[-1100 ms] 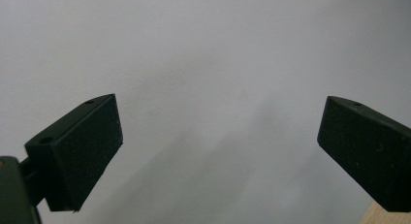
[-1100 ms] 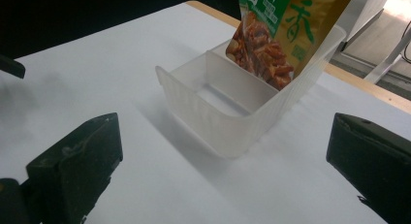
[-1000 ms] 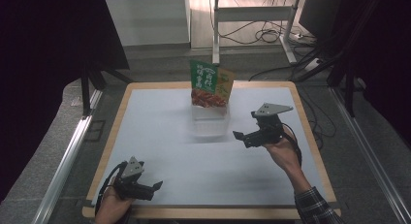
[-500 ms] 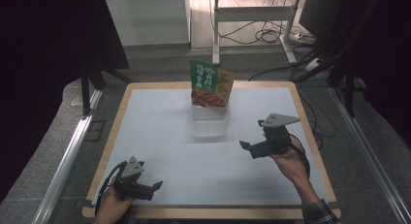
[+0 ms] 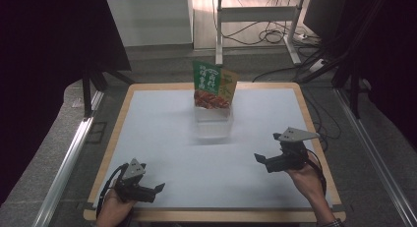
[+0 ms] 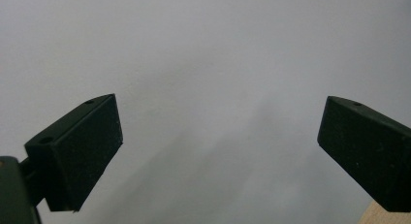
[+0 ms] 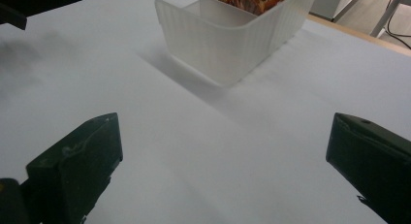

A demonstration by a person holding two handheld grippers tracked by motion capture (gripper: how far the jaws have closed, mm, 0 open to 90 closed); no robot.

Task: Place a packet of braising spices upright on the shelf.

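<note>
1. Closest to the near edge, the left gripper [image 5: 158,188] is held low by a hand [image 5: 114,207] at the table's near-left corner. Its jaws are spread wide with nothing between them, just bare white surface seen in the left gripper view.
2. A bit further in, on the right side, the right gripper [image 5: 259,158] is held above the white table [image 5: 147,138], jaws also spread wide and empty.
3. Well beyond both, toward the far middle, a clear plastic bin [image 7: 228,40] is set on the table, well apart from either gripper.
4. A green snack pouch [image 5: 213,84] is stood upright in the bin's far compartment.
</note>
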